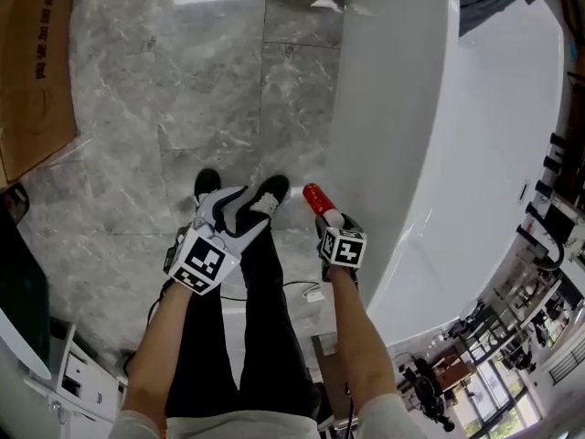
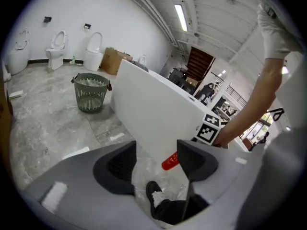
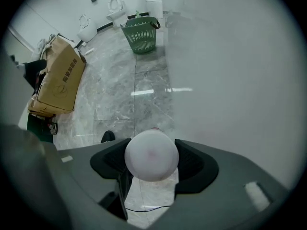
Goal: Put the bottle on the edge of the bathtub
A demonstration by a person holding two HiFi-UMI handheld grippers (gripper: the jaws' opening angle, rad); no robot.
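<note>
My right gripper (image 1: 327, 219) is shut on a white bottle with a red cap (image 1: 315, 198), held low over the floor just left of the white bathtub (image 1: 439, 135). In the right gripper view the bottle's round white base (image 3: 151, 155) fills the gap between the jaws, and the tub's wall (image 3: 230, 71) rises close on the right. My left gripper (image 1: 228, 216) hangs beside it on the left, open, with nothing between its jaws (image 2: 156, 164). Past those jaws the red cap (image 2: 170, 162) and the tub (image 2: 153, 104) show.
Grey marble tiles cover the floor. A cardboard box (image 1: 32, 62) lies at the far left. A green slatted basket (image 2: 91, 92) stands near the tub's far end, with toilets (image 2: 57, 49) along the back wall. The person's shoes (image 1: 270, 190) stand just left of the bottle.
</note>
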